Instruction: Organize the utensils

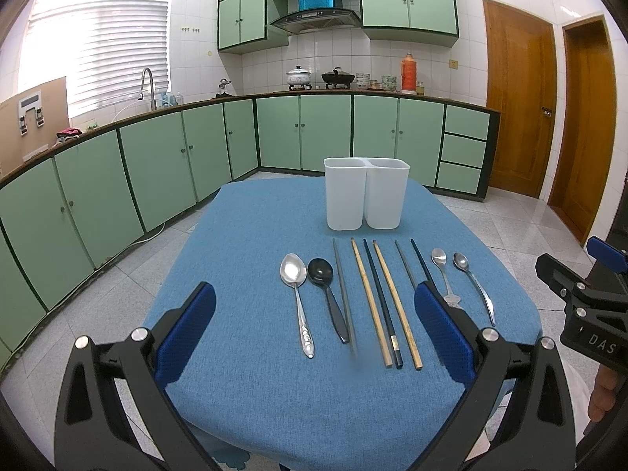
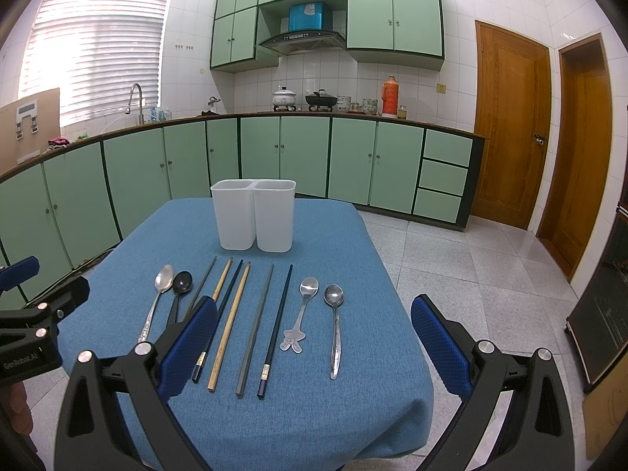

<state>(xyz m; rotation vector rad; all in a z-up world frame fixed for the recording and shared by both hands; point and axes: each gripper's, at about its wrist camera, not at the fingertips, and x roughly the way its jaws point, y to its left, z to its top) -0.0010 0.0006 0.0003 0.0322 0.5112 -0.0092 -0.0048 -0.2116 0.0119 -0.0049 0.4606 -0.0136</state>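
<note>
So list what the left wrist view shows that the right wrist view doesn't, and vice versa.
Only the left wrist view: the full handles of the large steel spoon and black spoon, clear of any finger. Only the right wrist view: the small spoon's rabbit-shaped handle end, in full, and a dark appliance on the floor. Both: the white two-compartment holder, six chopsticks, four spoons, blue tablecloth, both grippers open.

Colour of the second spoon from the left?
Black spoon, bowl and handle alike; clearest in the left wrist view.
</note>
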